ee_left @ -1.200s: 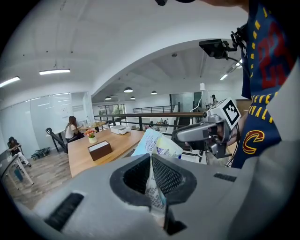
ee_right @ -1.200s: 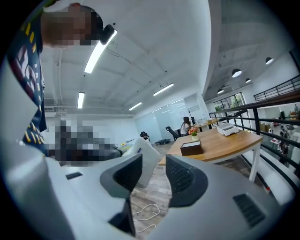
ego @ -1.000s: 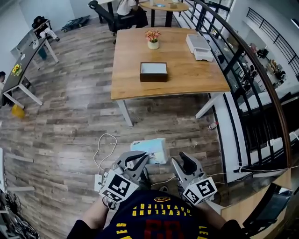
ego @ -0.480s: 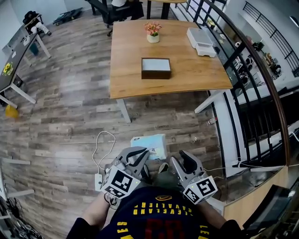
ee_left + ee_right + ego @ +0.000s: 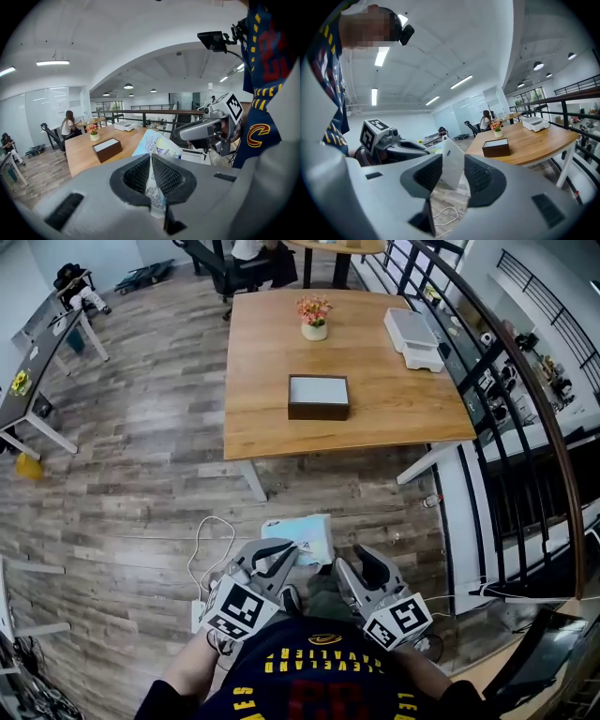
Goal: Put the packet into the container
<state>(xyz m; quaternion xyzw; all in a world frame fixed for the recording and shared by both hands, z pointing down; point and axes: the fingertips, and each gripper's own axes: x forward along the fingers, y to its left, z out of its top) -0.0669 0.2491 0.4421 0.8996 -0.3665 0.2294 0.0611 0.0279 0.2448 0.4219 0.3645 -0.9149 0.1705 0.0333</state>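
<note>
While the left gripper [image 5: 277, 555] is pinching the packet [image 5: 302, 538] by 1 edge, it is seeming light and floppy; the right gripper [image 5: 361, 565] is hanging open.

**Operator and Hand-Held Units: External Appearance**

A dark navy shirt [image 5: 314, 681] is worn. Arched yellow lettering and red numerals are printed across it, and a round yellow-and-red "C" emblem [image 5: 257, 136] is carried on the chest. A black head camera [image 5: 214, 40] with a thin black cable is worn on the head.

The left gripper [image 5: 279, 554] and right gripper [image 5: 359, 565] are housed in matte grey shells with rounded contours and recessed rectangular slots. Black ribbed pads [image 5: 138, 177] are set into the jaw faces. A white cube printed with black square markers is mounted at the rear of each unit: the left marker cube [image 5: 242, 608] and the right marker cube [image 5: 398, 620].
</note>
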